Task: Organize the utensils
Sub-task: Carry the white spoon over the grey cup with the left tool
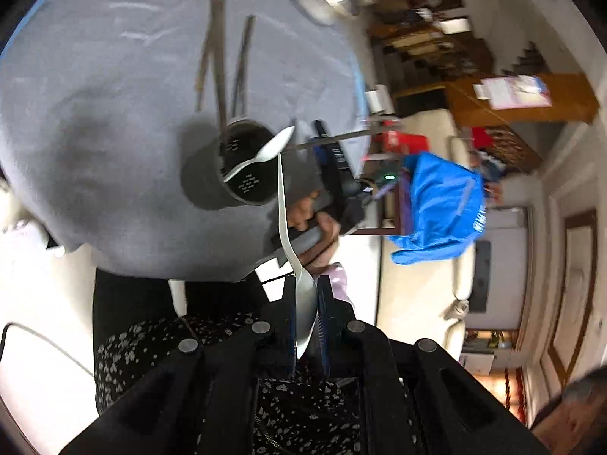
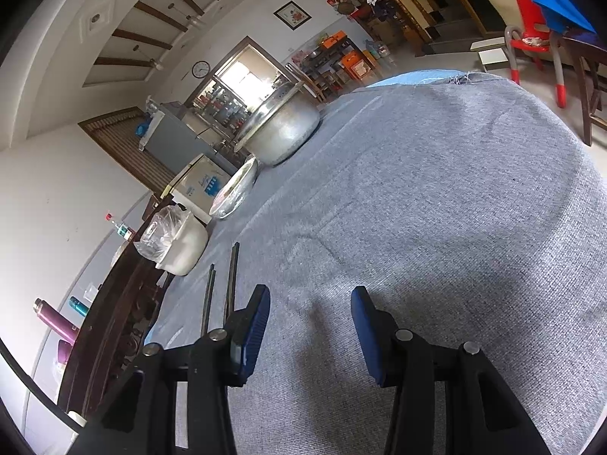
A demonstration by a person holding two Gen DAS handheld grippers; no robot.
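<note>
My left gripper (image 1: 306, 286) is shut on the bowl of a silver spoon (image 1: 282, 208), whose handle points up toward a dark cylindrical holder (image 1: 212, 178) on the grey tablecloth (image 1: 114, 113). A second spoon (image 1: 265, 151) leans inside the holder, and a thin rod (image 1: 334, 138) sticks out of it to the right. Long dark sticks (image 1: 242, 60) lie on the cloth beyond the holder. A hand (image 1: 318, 227) holds my right gripper beside the holder. In the right wrist view my right gripper (image 2: 311, 322) is open with nothing between its fingers, just above the cloth, and dark sticks (image 2: 231, 276) lie to its left.
A large metal pot (image 2: 280, 129), a steel bowl (image 2: 235, 189) and a white plastic-wrapped container (image 2: 178, 242) stand along the table's far-left edge. A red chair (image 2: 531, 38) and a blue cloth (image 1: 440, 204) are off the table to the right.
</note>
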